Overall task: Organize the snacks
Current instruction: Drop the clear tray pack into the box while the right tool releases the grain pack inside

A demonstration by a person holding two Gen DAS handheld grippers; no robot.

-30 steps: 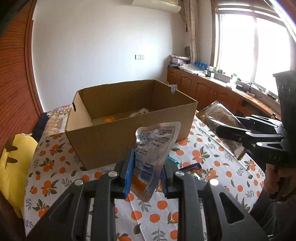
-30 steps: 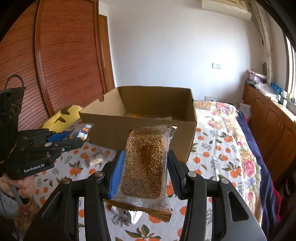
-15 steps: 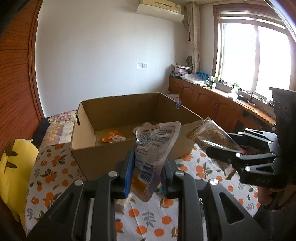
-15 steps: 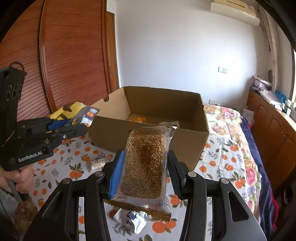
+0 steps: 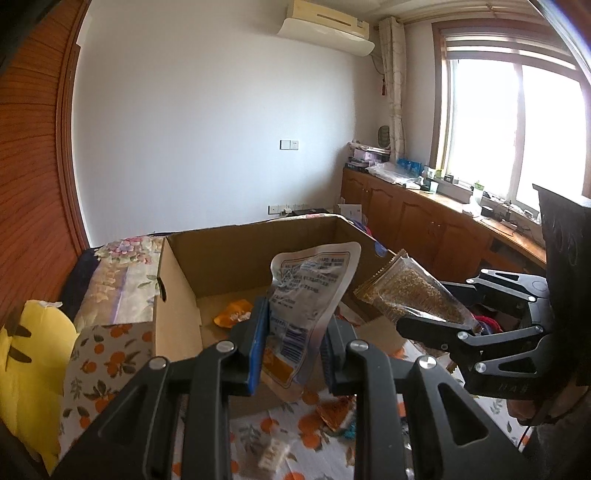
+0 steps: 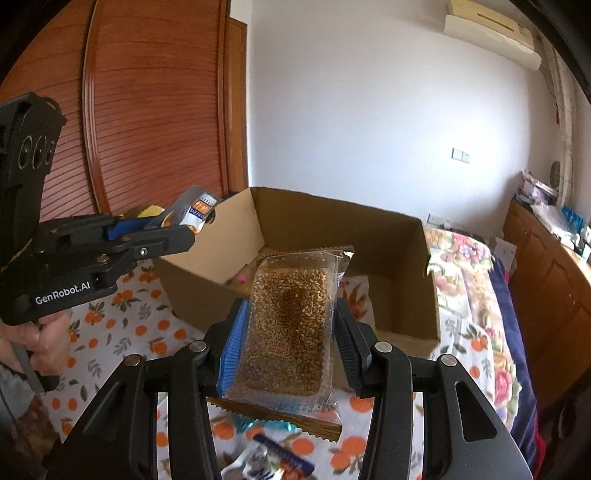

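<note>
left gripper (image 5: 292,345) pinches a silver pouch (image 5: 308,291) upright; right gripper (image 6: 290,349) clamps a clear grain bar pack (image 6: 290,325). both hang above the cardboard box (image 6: 373,236), whose contents they largely hide.

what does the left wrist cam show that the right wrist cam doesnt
Only the left wrist view shows the window, the yellow cushion and an orange packet in the box. Only the right wrist view shows the GenRobot.AI lettering on the left gripper. Both show the cardboard box, the silver pouch held by the left gripper, the grain bar in the right gripper, and the air conditioner.
</note>
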